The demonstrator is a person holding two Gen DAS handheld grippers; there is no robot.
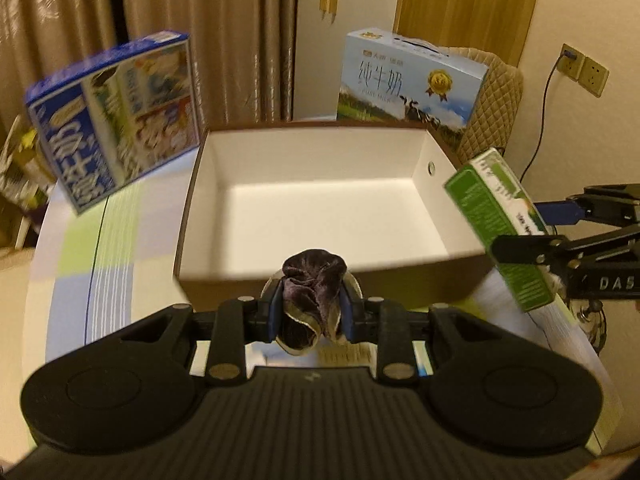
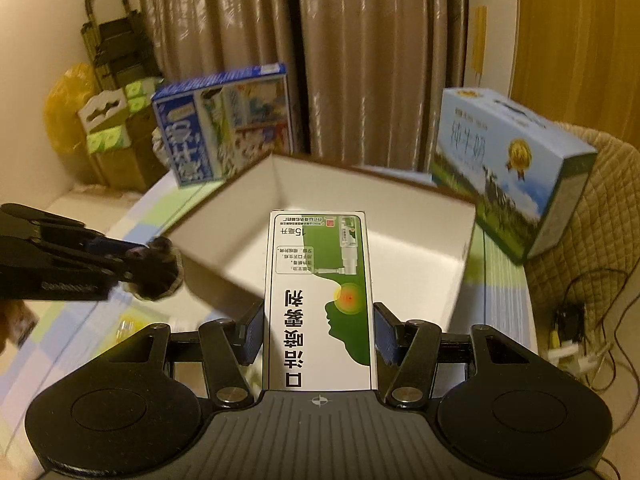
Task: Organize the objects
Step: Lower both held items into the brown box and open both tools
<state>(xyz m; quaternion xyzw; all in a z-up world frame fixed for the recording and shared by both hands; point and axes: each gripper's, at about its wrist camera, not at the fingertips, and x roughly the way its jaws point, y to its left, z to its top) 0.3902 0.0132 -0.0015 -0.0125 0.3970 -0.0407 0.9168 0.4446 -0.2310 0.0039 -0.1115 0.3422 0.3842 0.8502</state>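
A dark velvet scrunchie point(image 1: 314, 296) is pinched in the left gripper point(image 1: 312, 312), the green medicine carton point(image 2: 320, 300) is clamped by the right gripper point(image 2: 319, 332). Open box point(image 1: 224, 152) lies straight ahead & below both; carton's long axis is pointed into it; neither is yet over the interior.

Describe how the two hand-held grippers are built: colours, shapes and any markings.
Both the left gripper and the right gripper are black, with a ribbed centre plate flanked by two round discs. Angled link arms with silver rivets carry blue pads. Seen side-on, the right one bears white letters "DAS"; the left one's lettering is too blurred to read.
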